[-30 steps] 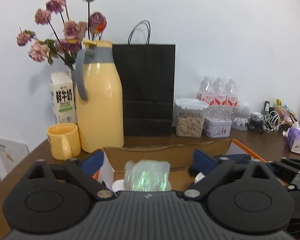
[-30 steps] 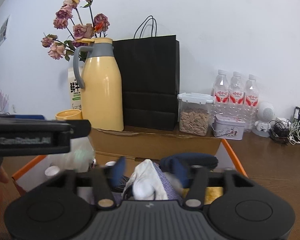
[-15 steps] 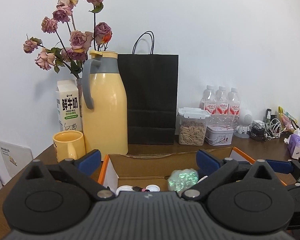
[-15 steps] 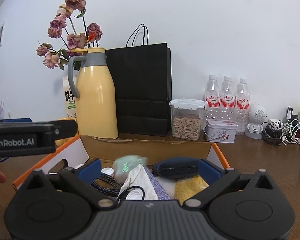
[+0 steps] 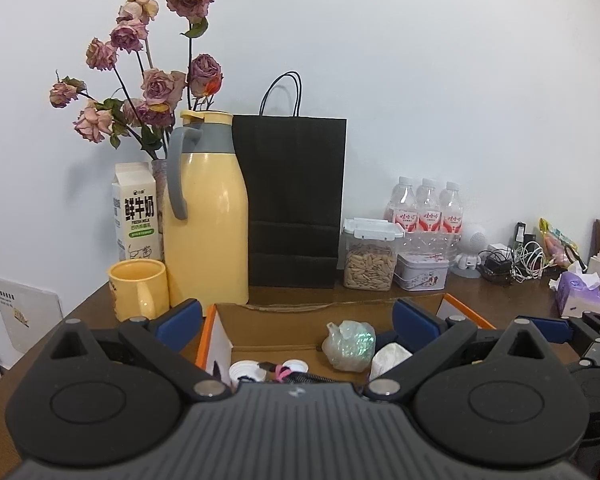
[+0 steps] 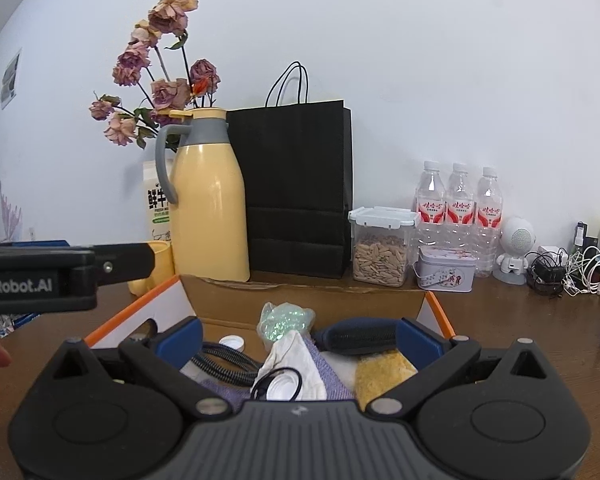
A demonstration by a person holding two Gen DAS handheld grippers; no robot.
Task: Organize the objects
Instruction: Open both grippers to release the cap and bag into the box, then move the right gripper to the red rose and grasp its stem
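An open cardboard box [image 5: 268, 312] [image 6: 300, 296] with orange-edged flaps sits on the brown table in front of both grippers. A crumpled clear bag with a green shimmer [image 5: 350, 345] [image 6: 286, 320] lies inside it, free of both grippers. Also in the box are a white cloth [image 6: 296, 356], a dark blue brush [image 6: 360, 336], a yellow sponge [image 6: 382, 372], a braided cable [image 6: 224, 364] and white caps [image 5: 244, 370]. My left gripper [image 5: 296, 314] is open and empty above the box's near side. My right gripper [image 6: 300, 330] is open and empty over the box.
Behind the box stand a yellow thermos jug [image 5: 206, 216], a yellow mug [image 5: 138, 294], a milk carton [image 5: 134, 212], dried roses [image 5: 152, 84], a black paper bag [image 5: 294, 204], a seed jar [image 5: 370, 256], a tin [image 5: 420, 272] and water bottles [image 5: 430, 212]. Cables and a tissue pack [image 5: 580, 298] lie at the right.
My left gripper let go of the shimmering bag, which dropped into the box, and pulled back and up. My right gripper opened wide, and the cloth it held now lies in the box.
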